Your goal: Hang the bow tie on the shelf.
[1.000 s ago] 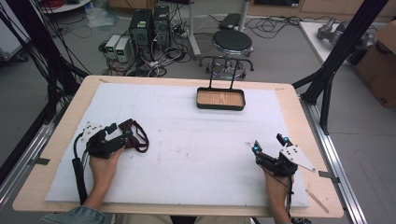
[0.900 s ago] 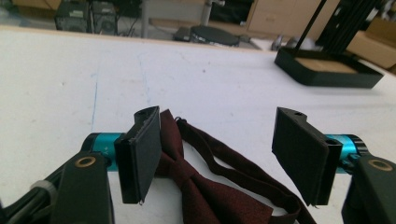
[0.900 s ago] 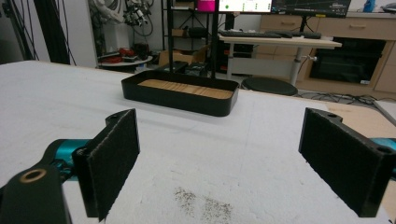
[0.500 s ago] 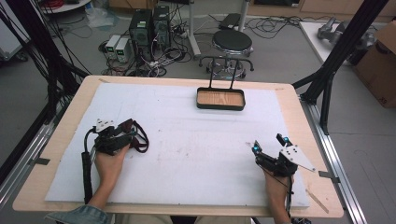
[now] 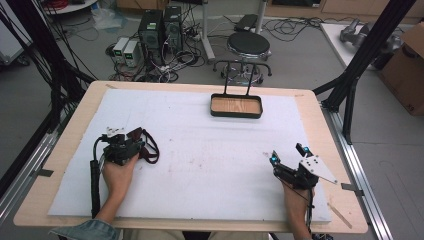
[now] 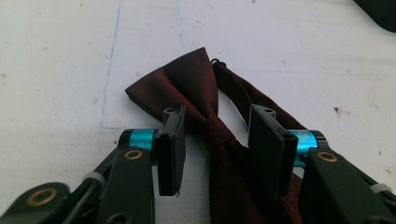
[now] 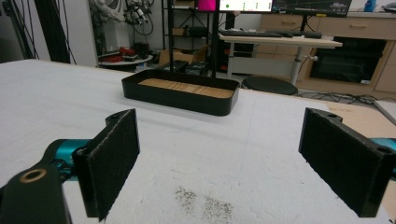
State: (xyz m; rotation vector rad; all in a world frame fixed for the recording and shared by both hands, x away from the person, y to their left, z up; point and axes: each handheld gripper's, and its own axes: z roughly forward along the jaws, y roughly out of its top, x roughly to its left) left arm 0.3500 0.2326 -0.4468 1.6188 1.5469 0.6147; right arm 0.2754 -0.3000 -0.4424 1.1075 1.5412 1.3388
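A dark red bow tie [image 5: 146, 146] with its strap lies on the left part of the white mat [image 5: 215, 160]. My left gripper [image 5: 134, 146] rests over it. In the left gripper view the open jaws straddle the bow tie [image 6: 187, 84] at its knot, and a strip of white mat shows between the cloth and the right-hand jaw of the left gripper [image 6: 217, 115]. My right gripper [image 5: 287, 153] sits low over the mat at the right, wide open with nothing between its jaws [image 7: 223, 119], facing the black tray [image 7: 177, 100].
A shallow black tray [image 5: 236, 114] with a wooden bottom stands at the far middle of the table. Black frame posts [image 5: 357, 65] rise at the table's corners. A stool [image 5: 248, 45] and computers [image 5: 160, 30] stand on the floor beyond.
My left gripper has slid a little to the right, further over the bow tie. The right gripper has stayed where it was.
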